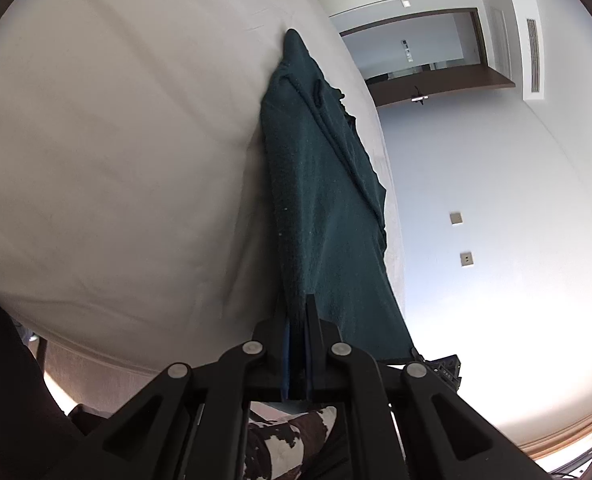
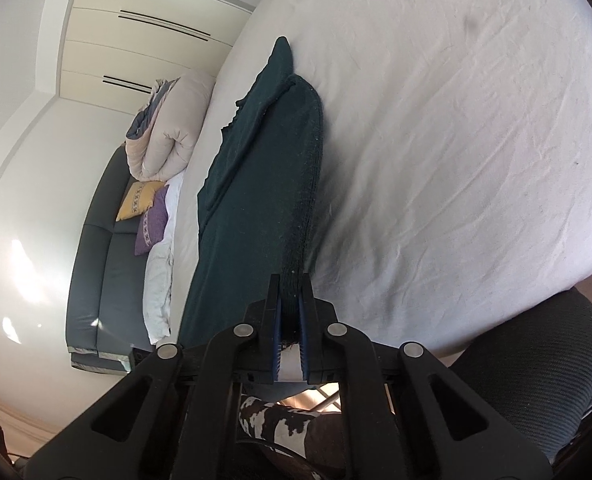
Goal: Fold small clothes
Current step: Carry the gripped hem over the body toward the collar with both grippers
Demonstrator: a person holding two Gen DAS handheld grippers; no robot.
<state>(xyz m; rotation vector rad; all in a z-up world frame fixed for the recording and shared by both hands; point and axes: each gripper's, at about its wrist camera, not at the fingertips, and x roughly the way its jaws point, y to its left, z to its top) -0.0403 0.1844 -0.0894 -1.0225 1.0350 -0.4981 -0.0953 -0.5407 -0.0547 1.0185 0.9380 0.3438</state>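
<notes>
L gripper (image 1: 300, 312): jaws pinched tight on edge of dark green garment (image 1: 324, 200). R gripper (image 2: 290, 292): jaws clamped narrow on ribbed hem of same garment (image 2: 263, 168). Cloth is stretched between both, far end draped on white bed (image 2: 456, 140) near its edge. Sofa (image 2: 107, 240) seen beyond bed.

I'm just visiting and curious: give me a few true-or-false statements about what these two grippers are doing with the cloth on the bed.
1. Both grippers are shut on the dark green garment. True: the left gripper and the right gripper each pinch an edge.
2. The garment is red. False: it is dark green.
3. The bed sheet is white. True.
4. The garment lies flat and untouched. False: its near edge is held in the grippers.
5. A yellow cushion lies on the sofa. True.
</notes>
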